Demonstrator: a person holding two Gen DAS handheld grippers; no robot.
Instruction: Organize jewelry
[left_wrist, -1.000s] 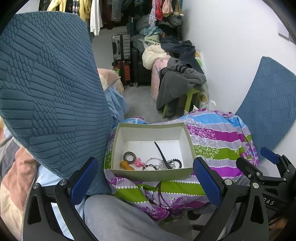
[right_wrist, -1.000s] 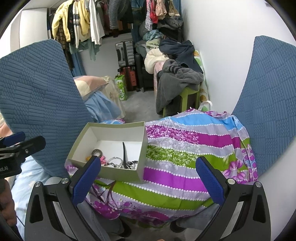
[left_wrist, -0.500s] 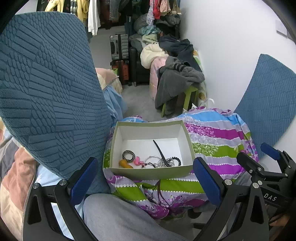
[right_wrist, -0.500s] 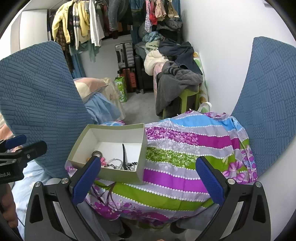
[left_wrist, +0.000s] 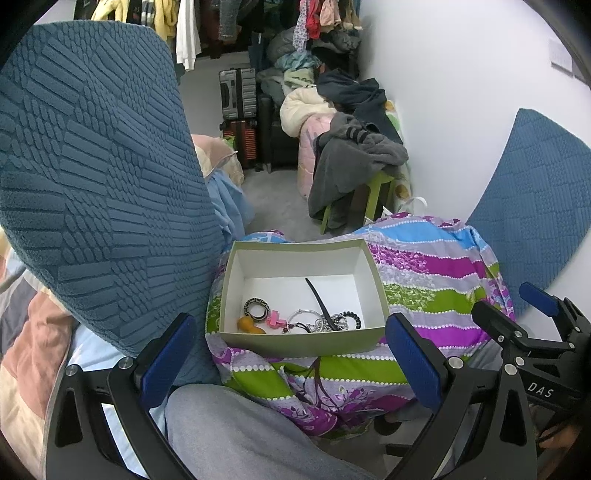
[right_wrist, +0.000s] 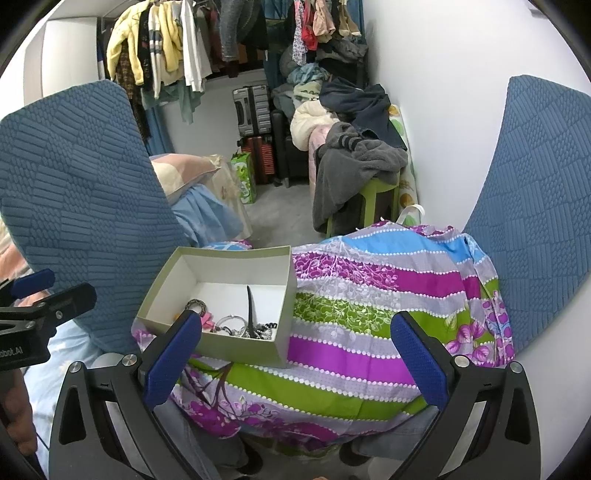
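Both the left gripper (left_wrist: 290, 356) and right gripper (right_wrist: 295, 354) have jaws wide open holding nothing, and the box (left_wrist: 301, 341) mid-frame on soft striped cloth (left_wrist: 436, 273) could tip, its jewelry (left_wrist: 321, 321) maybe tangled.

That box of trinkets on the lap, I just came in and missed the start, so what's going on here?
A seated person holds a gripper in each hand over an open box resting on a striped floral cloth. Jewelry sits loose in the box: a patterned bangle, a pink piece, a black clip and tangled chains. The left tool and right tool are both open and empty, so sorting hasn't visibly begun.
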